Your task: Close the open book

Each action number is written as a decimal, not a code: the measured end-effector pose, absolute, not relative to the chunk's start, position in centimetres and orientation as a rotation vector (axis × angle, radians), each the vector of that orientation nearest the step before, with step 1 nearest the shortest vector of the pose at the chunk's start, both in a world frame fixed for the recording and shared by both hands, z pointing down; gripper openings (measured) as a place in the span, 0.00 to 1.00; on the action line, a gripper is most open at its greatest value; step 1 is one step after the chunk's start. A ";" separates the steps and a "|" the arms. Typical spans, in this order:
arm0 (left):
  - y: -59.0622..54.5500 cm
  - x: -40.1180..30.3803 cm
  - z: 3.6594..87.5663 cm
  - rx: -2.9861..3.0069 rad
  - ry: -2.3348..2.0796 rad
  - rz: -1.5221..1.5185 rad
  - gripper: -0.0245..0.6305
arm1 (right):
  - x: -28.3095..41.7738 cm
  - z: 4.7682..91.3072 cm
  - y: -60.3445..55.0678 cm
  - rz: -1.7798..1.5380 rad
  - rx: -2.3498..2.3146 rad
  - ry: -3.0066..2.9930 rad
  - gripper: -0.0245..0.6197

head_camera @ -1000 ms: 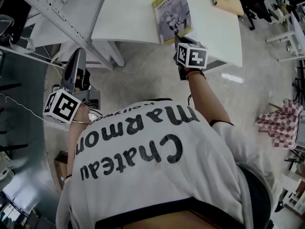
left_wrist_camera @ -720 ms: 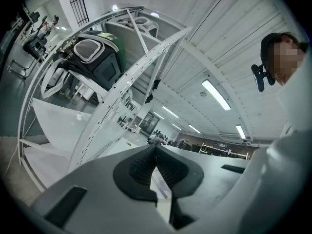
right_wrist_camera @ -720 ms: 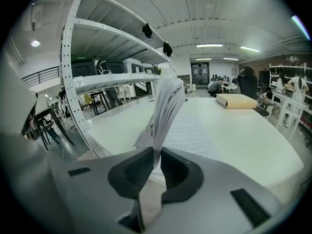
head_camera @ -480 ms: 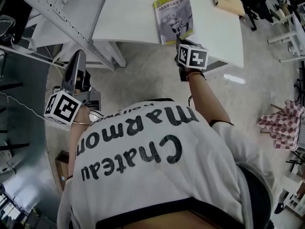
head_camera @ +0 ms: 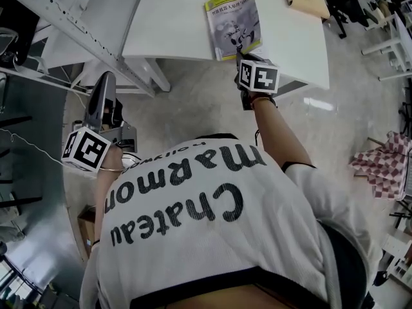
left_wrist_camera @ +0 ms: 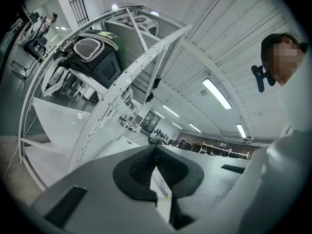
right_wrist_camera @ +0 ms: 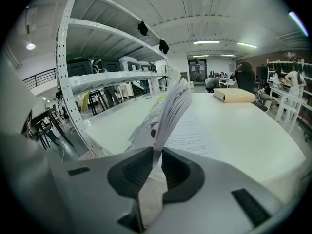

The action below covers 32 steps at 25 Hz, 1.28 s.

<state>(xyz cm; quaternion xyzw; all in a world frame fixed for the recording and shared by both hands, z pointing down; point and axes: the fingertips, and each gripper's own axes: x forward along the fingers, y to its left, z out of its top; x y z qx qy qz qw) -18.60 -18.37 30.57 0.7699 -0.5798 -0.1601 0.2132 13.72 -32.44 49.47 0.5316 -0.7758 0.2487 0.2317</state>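
My right gripper [head_camera: 240, 58] sits at the near edge of the book [head_camera: 233, 21], upper centre of the frame on the white table [head_camera: 174, 24]. Its jaws are opening, still lightly pinching the lifted pages [right_wrist_camera: 168, 106]. My left gripper [head_camera: 105, 85] hangs at lower left, jaws together and empty.

The book [head_camera: 233, 21] at twelve o'clock had a grey cover with a darker printed picture and a yellow-green band along one edge. Its page [right_wrist_camera: 200, 130] was white with fine black print. The table [head_camera: 174, 18] was plain white. At one o'clock the box [head_camera: 306, 0] was tan. At three o'clock the cloth [head_camera: 380, 166] was checked red and white. At six the shirt [head_camera: 193, 250] was white with bold black lettering. At nine the left gripper [head_camera: 107, 77] was grey with black ribbed pads [left_wrist_camera: 141, 165], and its cube [head_camera: 85, 150] bore black-and-white square markers. The floor [head_camera: 193, 102] was mottled pale grey.
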 end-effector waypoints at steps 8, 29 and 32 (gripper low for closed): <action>-18.2 -19.1 31.3 2.109 -1.619 -0.437 0.07 | 14.0 50.0 -32.6 0.718 1.468 -2.119 0.15; -19.7 -17.8 31.1 2.134 -1.591 -0.408 0.07 | 14.7 50.9 -32.8 0.844 1.494 -2.114 0.22; -19.8 -17.7 31.1 2.133 -1.588 -0.409 0.07 | 14.8 50.9 -32.8 0.854 1.501 -2.115 0.22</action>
